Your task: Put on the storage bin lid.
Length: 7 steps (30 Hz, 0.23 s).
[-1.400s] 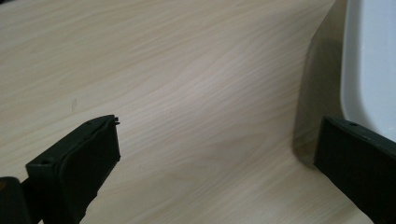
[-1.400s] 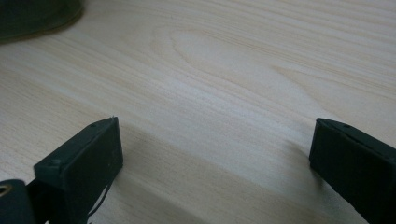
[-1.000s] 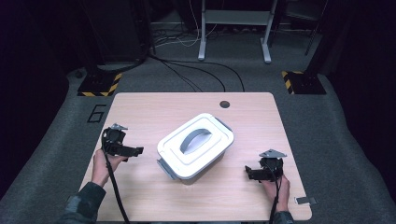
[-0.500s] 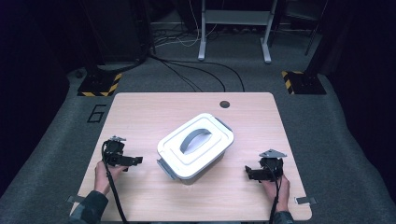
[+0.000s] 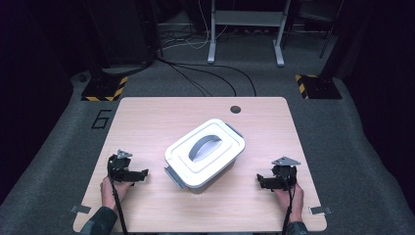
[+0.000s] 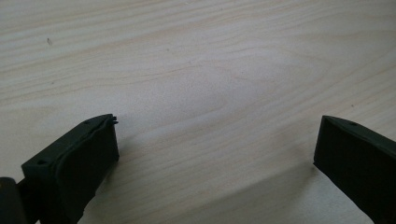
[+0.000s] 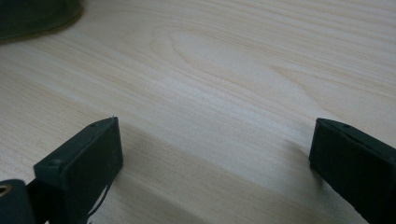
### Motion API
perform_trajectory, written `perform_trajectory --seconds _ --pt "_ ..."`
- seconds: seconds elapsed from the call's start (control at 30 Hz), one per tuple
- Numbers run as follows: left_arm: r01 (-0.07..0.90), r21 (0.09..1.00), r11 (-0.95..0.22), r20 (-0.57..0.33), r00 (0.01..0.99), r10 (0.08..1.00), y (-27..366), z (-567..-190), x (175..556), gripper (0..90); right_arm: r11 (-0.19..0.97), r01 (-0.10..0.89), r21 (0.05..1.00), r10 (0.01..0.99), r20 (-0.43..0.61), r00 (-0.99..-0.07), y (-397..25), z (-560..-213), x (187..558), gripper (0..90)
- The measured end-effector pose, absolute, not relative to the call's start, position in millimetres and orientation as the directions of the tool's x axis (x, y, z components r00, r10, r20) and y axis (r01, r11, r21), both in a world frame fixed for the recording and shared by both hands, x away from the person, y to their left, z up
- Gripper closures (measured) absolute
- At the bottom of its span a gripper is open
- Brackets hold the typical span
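From the high view, the left gripper (image 5: pixel 139 175) has slid back toward the person's edge of the pale wooden table (image 5: pixel 147 117) since a second ago, while the right gripper (image 5: pixel 264 180) hasn't budged; the white lidded plastic box with the grey handle (image 5: pixel 204 152) sits mid-table between them, untouched. Left gripper view: jaws spread wide over bare wood; right gripper view: same deal, released, nothing held. Looks like a reset before reaching for the box.
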<state>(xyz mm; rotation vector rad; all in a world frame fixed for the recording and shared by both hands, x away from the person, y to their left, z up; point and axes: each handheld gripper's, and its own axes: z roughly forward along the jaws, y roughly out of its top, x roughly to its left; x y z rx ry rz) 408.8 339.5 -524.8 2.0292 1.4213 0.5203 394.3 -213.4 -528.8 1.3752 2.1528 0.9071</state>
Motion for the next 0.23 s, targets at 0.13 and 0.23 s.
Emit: perform_trajectory --seconds 0.13,0.23 --pt "0.659 0.713 -0.240 -0.007 0.350 0.937 340.0 -530.1 403.7 0.0 0.295 0.629 0.719 0.909 -0.008 -0.417 -213.4 -528.8 394.3 2.0" --pt "0.649 0.724 -0.236 -0.008 0.349 0.937 340.3 -531.5 402.6 0.0 0.294 0.629 0.720 0.909 -0.007 -0.417 -213.4 -528.8 394.3 2.0"
